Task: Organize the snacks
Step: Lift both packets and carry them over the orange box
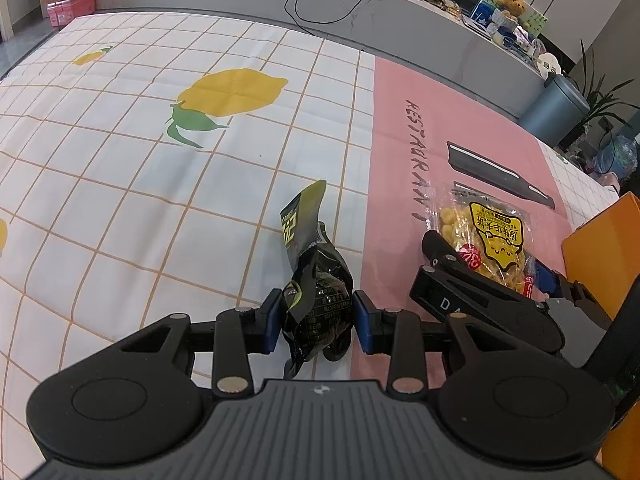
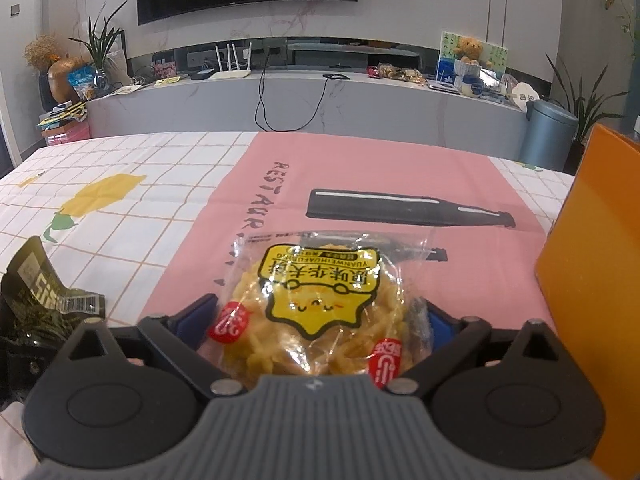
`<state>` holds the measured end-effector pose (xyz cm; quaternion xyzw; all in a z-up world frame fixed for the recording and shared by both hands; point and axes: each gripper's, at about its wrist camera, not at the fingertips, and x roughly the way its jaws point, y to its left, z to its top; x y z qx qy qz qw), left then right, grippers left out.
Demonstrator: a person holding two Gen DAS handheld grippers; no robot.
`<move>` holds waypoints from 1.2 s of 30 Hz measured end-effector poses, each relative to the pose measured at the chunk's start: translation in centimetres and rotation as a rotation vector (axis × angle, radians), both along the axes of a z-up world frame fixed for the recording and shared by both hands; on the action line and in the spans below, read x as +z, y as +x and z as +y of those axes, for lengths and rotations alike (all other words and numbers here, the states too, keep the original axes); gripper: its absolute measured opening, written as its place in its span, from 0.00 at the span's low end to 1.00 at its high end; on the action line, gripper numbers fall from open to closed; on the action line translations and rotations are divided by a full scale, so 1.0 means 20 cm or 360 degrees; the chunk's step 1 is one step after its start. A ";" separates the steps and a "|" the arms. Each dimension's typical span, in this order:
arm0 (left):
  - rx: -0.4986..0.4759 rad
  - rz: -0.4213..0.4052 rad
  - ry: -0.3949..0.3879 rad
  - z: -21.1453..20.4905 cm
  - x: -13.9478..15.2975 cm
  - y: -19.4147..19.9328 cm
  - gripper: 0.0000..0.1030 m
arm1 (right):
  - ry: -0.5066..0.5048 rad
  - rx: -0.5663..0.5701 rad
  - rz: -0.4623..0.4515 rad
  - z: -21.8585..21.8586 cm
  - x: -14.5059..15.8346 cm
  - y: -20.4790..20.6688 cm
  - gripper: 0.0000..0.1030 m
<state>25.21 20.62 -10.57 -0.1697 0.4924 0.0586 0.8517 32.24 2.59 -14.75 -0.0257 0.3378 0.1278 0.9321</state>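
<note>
Left wrist view: left hand-held gripper (image 1: 313, 322) clenched on a crumpled black snack packet (image 1: 316, 300) at 6 o'clock, above the lemon-print worktop (image 1: 120, 184), pink mat (image 1: 400, 128) lettered "RESTAURANT" at 2 o'clock; right wrist view: right hand-held gripper (image 2: 316, 320) spread wide around a clear yellow-label snack bag (image 2: 316, 316), pads not visibly pressing, orange box (image 2: 592, 264) at 3 o'clock.

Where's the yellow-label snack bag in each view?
Left wrist: yellow-label snack bag at right of centre, on the pink cloth panel, the right gripper around its near end.
Right wrist: bottom centre, between that gripper's jaws.
Shared landmark: the printed black bottle just beyond it.
</note>
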 end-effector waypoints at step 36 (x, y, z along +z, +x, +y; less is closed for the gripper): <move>-0.0007 -0.0183 0.0057 -0.02 0.18 -0.06 0.35 | 0.0145 -0.0062 -0.0254 -0.03 0.17 -0.19 0.71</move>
